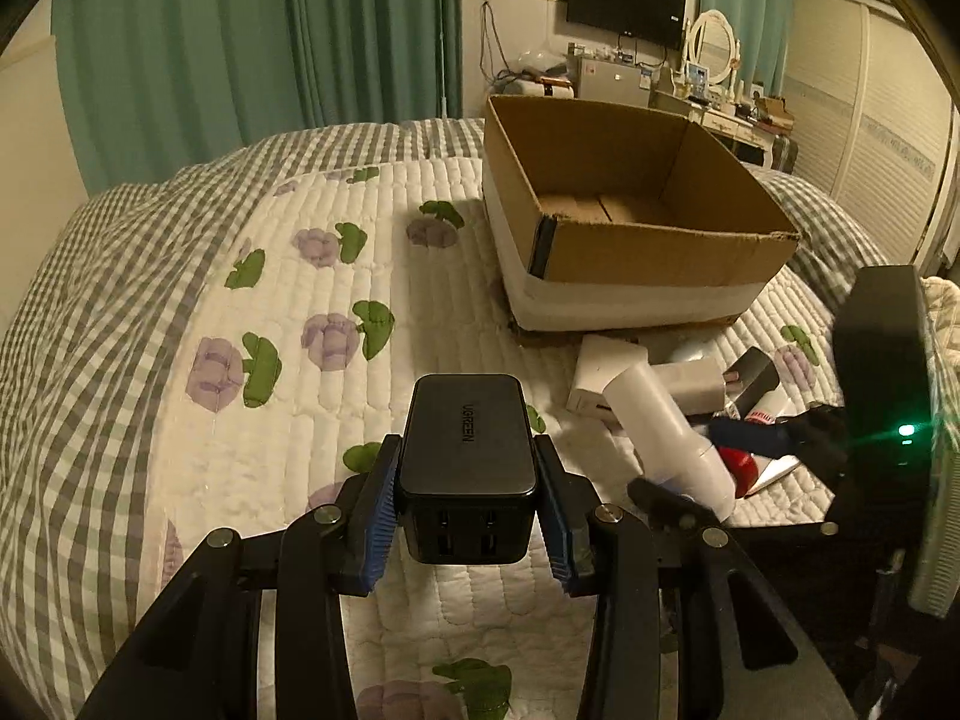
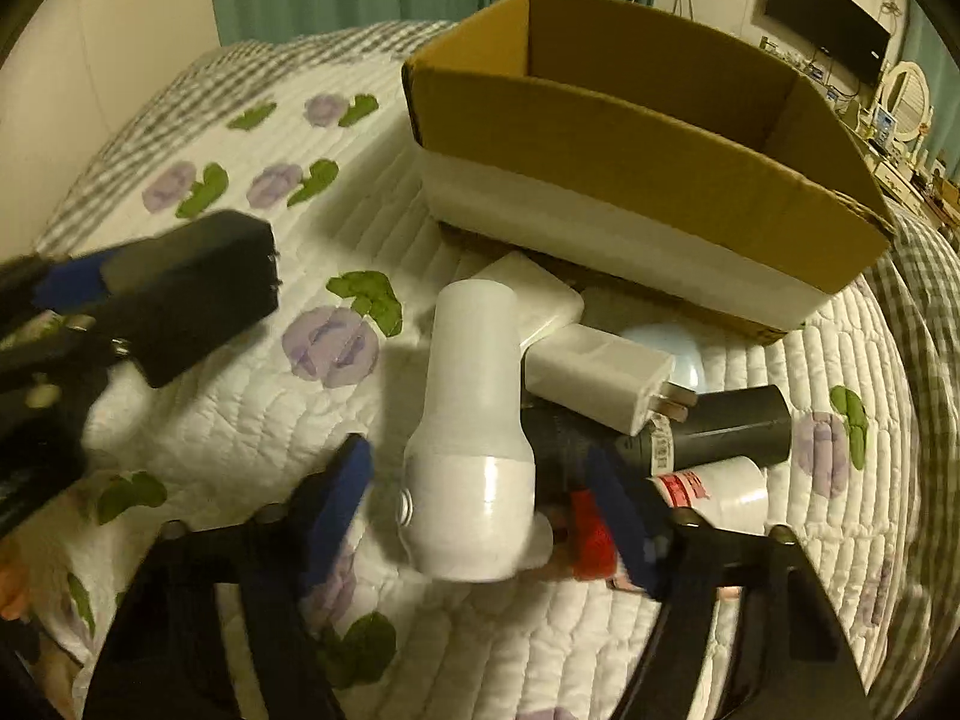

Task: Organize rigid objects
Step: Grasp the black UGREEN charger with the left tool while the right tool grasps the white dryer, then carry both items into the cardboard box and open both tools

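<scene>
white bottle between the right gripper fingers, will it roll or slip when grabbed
The white bottle is round and lying on its side, so it probably rolls if nudged. Its glossy surface looks slippery. It probably stays stiff when the open right hand-held gripper closes.

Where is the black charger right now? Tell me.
The black charger is clamped in the left gripper, held above the quilt, left of the cardboard box.

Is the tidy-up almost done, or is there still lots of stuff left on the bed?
Only just started. The cardboard box looks empty inside, so nothing is packed yet. The left gripper is holding the black charger above the quilt. The right gripper is open around the white bottle, not gripping it. The white plug adapter, a dark cylinder and other bits in the pile still wait.
</scene>
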